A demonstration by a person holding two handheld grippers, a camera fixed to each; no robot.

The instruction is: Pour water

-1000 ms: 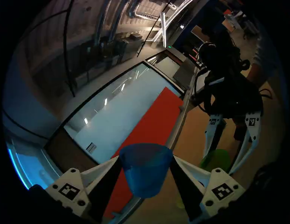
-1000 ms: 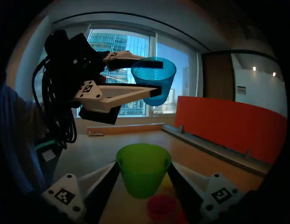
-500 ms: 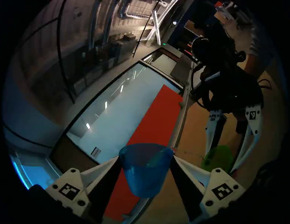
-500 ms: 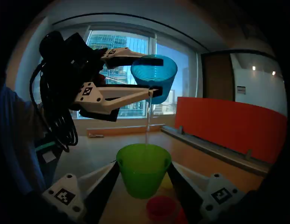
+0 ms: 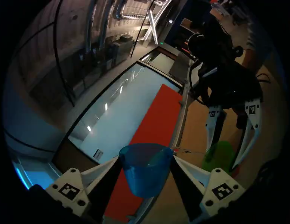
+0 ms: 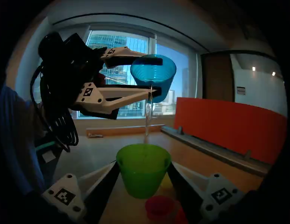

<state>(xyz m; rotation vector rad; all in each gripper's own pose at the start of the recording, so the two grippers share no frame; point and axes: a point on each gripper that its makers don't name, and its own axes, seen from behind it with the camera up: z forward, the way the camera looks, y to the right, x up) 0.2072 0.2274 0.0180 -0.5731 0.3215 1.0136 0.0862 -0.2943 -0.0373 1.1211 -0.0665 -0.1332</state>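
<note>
Now the left claw [image 6: 155, 74] is gripping the blue cup [image 6: 152, 69] between both fingers and is holding it tilted, high above the green cup [image 6: 144, 179]. A thin stream of water [image 6: 147, 119] is falling from the blue rim down into the green cup. The right claw [image 6: 144, 164] is closing narrowly on the green cup, one finger on each side, and is holding it upright over the desk [image 6: 92, 153]. I cannot tell whether the cup is resting on the desk or hanging a little above it.

I think the pouring is going on at this moment, and several things could go wrong. The stream is landing near the back rim of the green cup, so if the left hand is drifting or shaking, the water may miss and run onto the desk. If the blue cup is tipping further too quickly, the stream may get thick and splash out. The cups look like thin plastic, so a hard squeeze may bend the wall, and a loose one may let the wet cup slip. The green cup could also overflow; its water level is not visible.

Counting: two claws, and three cups, one blue, one green and one red cup [image 6: 159, 207] standing just in front of the green one. There is one stream of water.
</note>
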